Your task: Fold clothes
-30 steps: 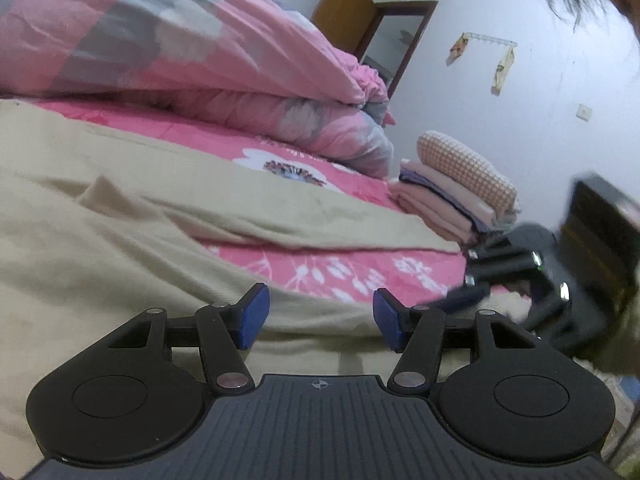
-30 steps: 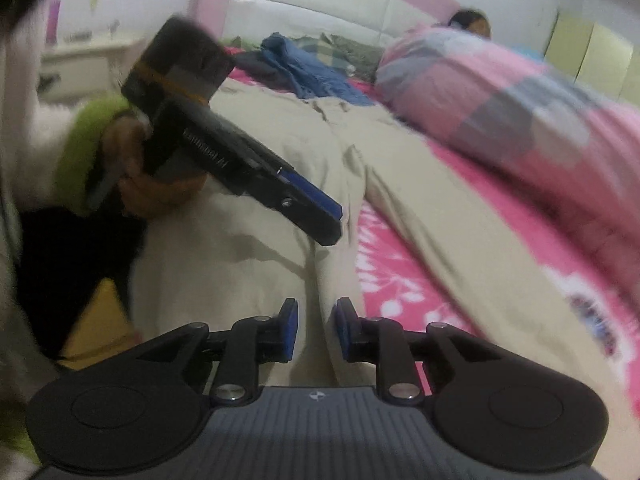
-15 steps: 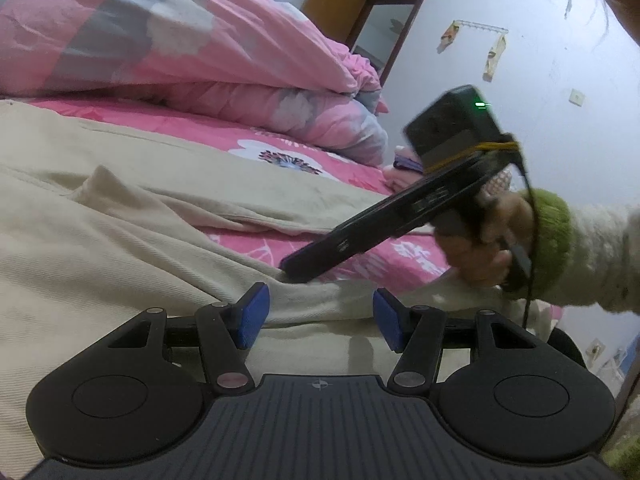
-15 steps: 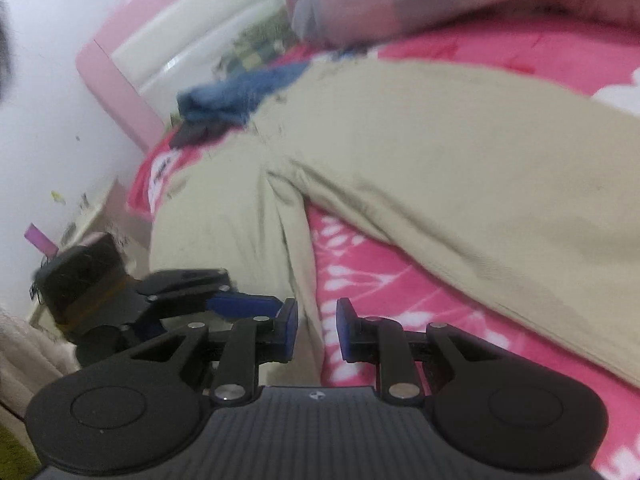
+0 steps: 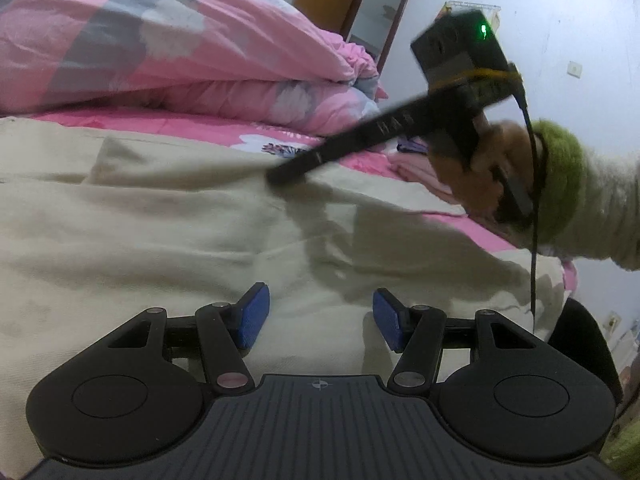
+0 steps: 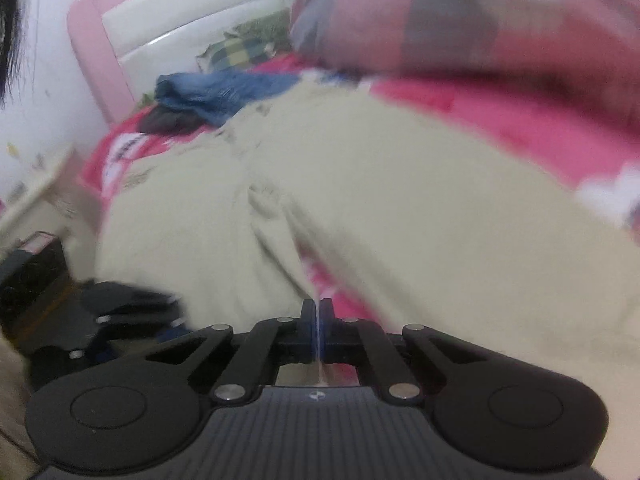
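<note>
Beige trousers (image 5: 160,220) (image 6: 400,220) lie spread over the pink bed sheet (image 5: 192,130). My left gripper (image 5: 320,320) hovers open just above the near trouser leg, nothing between its blue pads (image 5: 252,316). My right gripper (image 5: 280,178), held by a hand (image 5: 480,172) in a green-cuffed sleeve, has its tip down on the cloth further in. In the right wrist view its jaws (image 6: 318,310) are closed together on a fold of the trousers' inner leg edge. The left gripper (image 6: 132,304) shows blurred at the lower left there.
A bulky pink and grey duvet (image 5: 160,48) (image 6: 460,20) lies along the far side of the bed. A blue garment (image 6: 224,92) and dark clothes sit by the headboard (image 6: 180,20). Folded pink clothes (image 5: 416,168) are stacked behind the right hand.
The right gripper swung in from the bed's edge over the trousers, rolled, and closed its jaws on the cloth. The left gripper stayed put, still open.
</note>
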